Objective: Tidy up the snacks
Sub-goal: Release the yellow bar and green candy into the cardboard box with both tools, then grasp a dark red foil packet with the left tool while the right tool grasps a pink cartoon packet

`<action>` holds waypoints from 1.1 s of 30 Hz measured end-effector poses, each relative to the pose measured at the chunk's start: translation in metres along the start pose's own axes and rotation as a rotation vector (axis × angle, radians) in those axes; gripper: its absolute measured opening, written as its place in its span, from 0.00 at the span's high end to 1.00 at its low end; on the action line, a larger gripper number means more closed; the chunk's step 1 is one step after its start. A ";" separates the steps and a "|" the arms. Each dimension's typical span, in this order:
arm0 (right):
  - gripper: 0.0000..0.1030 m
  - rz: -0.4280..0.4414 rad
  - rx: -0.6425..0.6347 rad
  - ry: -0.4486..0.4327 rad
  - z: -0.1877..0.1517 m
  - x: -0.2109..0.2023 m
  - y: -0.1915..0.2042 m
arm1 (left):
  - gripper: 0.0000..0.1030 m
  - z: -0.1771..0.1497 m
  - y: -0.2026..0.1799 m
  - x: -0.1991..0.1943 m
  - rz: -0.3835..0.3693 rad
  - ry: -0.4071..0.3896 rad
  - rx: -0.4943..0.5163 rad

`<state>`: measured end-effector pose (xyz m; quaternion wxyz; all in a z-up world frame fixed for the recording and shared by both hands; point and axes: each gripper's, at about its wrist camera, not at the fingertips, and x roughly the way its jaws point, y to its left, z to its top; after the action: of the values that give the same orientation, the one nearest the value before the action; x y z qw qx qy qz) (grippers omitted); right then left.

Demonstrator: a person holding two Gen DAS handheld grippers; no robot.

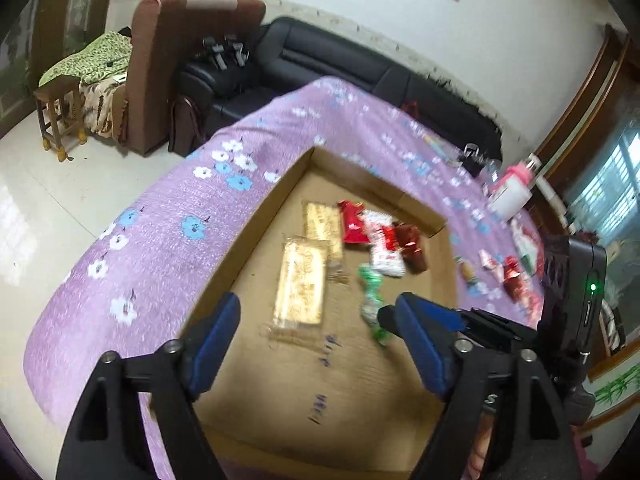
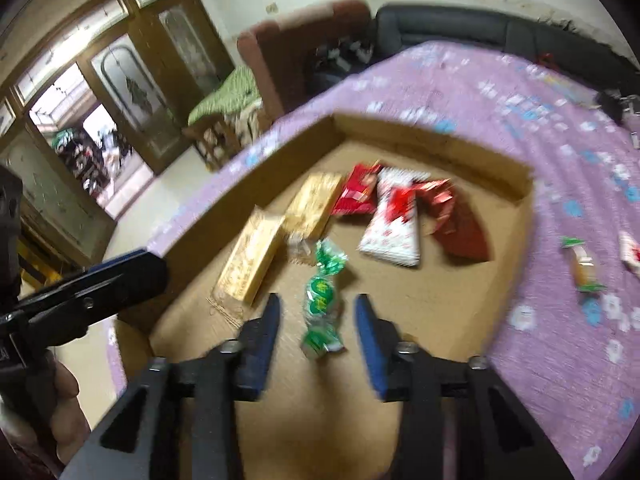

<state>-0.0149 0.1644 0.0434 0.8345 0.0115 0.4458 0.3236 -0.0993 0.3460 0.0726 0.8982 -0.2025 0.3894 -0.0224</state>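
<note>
An open cardboard box lies on the purple flowered tablecloth. Inside lie two gold packets, red packets, a white-and-red packet and a green-wrapped snack. My left gripper is open and empty above the box. My right gripper is open, its fingers either side of the green snack; whether it touches it I cannot tell. The right gripper also shows in the left wrist view, the left one in the right wrist view.
More loose snacks lie on the cloth right of the box. A pink-and-white container stands at the far table edge. A black sofa and a brown armchair stand beyond the table.
</note>
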 end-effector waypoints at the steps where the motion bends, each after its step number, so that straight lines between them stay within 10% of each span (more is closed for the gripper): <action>1: 0.42 -0.011 0.000 -0.040 -0.003 -0.014 -0.003 | 0.17 -0.003 -0.004 -0.007 -0.013 -0.024 -0.006; 7: 0.28 -0.133 -0.008 -0.232 -0.028 -0.089 -0.027 | 0.11 -0.021 -0.043 -0.032 -0.057 -0.111 0.043; 14: 0.00 -0.525 -0.063 -0.541 -0.076 -0.190 -0.074 | 0.11 -0.045 -0.097 -0.040 -0.262 -0.049 0.102; 19: 0.01 -0.609 0.150 -0.370 -0.096 -0.219 -0.171 | 0.11 -0.077 -0.146 -0.013 -0.352 0.106 0.219; 23: 0.23 -0.590 0.312 -0.319 -0.118 -0.232 -0.231 | 0.11 -0.096 -0.168 0.015 -0.346 0.201 0.238; 33: 0.36 -0.475 0.309 -0.210 -0.066 -0.169 -0.263 | 0.11 -0.119 -0.187 0.030 -0.282 0.246 0.310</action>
<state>0.0084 -0.1545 0.0470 0.9168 0.0672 0.3912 0.0445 -0.1411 0.1274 0.0499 0.8524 -0.1104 0.4556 -0.2317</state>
